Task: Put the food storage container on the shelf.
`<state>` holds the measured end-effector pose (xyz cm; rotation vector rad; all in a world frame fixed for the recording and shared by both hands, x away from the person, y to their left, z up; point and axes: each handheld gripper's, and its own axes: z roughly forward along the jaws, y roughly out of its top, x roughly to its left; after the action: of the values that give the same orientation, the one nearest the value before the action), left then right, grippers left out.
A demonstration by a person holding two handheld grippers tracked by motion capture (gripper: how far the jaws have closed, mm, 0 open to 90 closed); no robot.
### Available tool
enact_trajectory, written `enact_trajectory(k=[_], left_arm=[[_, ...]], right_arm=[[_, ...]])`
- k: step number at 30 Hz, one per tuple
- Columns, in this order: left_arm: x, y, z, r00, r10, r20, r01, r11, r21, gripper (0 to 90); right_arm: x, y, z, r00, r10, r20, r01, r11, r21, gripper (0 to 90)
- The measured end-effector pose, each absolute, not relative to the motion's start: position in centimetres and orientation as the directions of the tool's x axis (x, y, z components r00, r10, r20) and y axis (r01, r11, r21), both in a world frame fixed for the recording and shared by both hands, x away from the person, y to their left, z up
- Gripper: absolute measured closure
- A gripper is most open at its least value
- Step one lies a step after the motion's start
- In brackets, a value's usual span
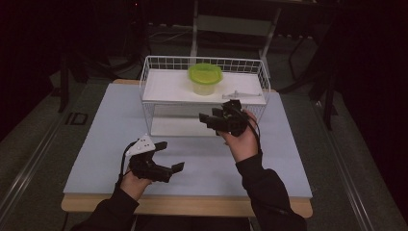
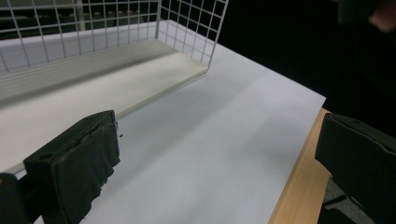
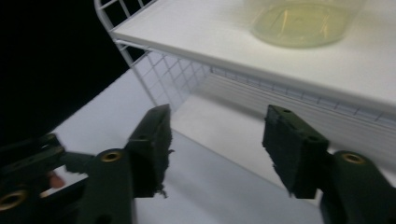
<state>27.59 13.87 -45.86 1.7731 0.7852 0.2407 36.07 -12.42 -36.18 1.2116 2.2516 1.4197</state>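
A white wire rack (image 1: 149, 91) stands at the back of the pale table board (image 1: 110, 144). On its upper shelf sits a translucent tub with a green lid (image 1: 205, 78), and in the right gripper view the tub's yellowish base (image 3: 301, 23) is at the top. My left gripper (image 1: 170, 155) hovers low over the front left of the board, open and holding nothing. My right gripper (image 1: 210, 115) is held up in front of the rack's lower opening, its jaws pointing left. It is open and holds nothing (image 3: 224, 144). The left gripper view shows wide-apart pads (image 2: 74, 163) over bare board.
A small pale flat object (image 1: 243, 95) lies on the upper shelf to the right of the tub. The rack's lower shelf (image 2: 93, 88) is bare. The board's wooden front edge (image 2: 299, 186) is close to my left gripper. Dark floor and chair legs surround the table.
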Motion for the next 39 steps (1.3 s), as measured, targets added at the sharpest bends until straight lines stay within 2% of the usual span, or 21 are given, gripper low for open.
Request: enact_trajectory(k=[6, 18, 28, 39], left_arm=[[27.3, 13.5, -46.0, 0.772, 0.602, -0.204, 0.374, -0.17, 0.912, 0.6], [26.8, 12.9, -46.7, 0.79, 0.585, -0.183, 0.366, -0.21, 0.907, 0.6], [26.9, 12.8, -47.0, 0.791, 0.585, -0.18, 0.369, -0.221, 0.903, 0.6], [27.1, 12.9, -47.5, 0.788, 0.588, -0.182, 0.381, -0.235, 0.894, 0.6]], right_arm=[[33.9, -13.6, -38.0, -0.696, 0.685, 0.217, 0.484, 0.223, 0.846, 21.3], [32.2, -16.0, -41.7, -0.684, 0.706, 0.182, 0.482, 0.25, 0.84, 17.8], [31.0, -19.2, -45.6, -0.664, 0.72, 0.2, 0.527, 0.261, 0.809, 17.2], [29.6, -21.3, -47.5, -0.674, 0.723, 0.15, 0.528, 0.329, 0.783, 16.4]])
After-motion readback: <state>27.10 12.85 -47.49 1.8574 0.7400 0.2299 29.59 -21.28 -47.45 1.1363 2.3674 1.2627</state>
